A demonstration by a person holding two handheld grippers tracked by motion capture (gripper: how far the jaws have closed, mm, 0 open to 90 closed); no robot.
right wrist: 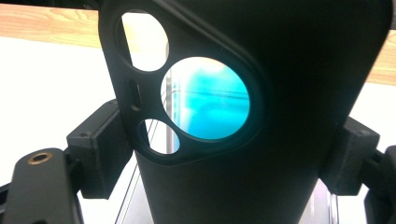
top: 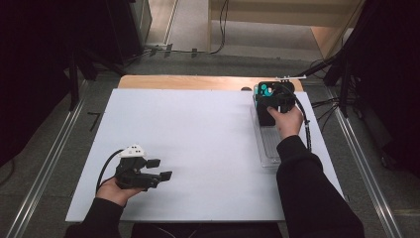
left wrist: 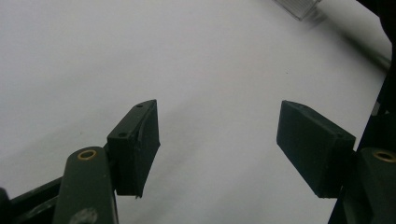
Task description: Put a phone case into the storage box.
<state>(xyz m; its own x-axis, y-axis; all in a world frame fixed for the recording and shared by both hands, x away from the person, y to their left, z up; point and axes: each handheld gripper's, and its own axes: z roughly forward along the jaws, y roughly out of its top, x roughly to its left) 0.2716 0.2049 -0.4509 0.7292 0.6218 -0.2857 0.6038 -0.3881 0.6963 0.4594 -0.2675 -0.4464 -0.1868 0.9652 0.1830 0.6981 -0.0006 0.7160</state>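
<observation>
A black phone case (right wrist: 303, 93) with round camera cut-outs stands upright between the jaws of my right gripper (right wrist: 224, 154), which is shut on its two sides. In the high view the right gripper (top: 270, 105) holds the phone case (top: 264, 115) over the far end of a clear plastic tray (top: 267, 146) at the board's right edge. Something teal (right wrist: 210, 98) shows through the case's largest hole, and the same teal thing (top: 264, 90) lies at the tray's far end. My left gripper (top: 161, 168) rests low at the near left, open, with bare board between its jaws (left wrist: 224, 140).
A white board (top: 198, 139) covers most of the wooden table (top: 188, 82). A corner of the clear tray (left wrist: 299, 5) shows far off in the left gripper view. Dark stands and cables ring the table, and metal rails (top: 47, 163) run along both sides.
</observation>
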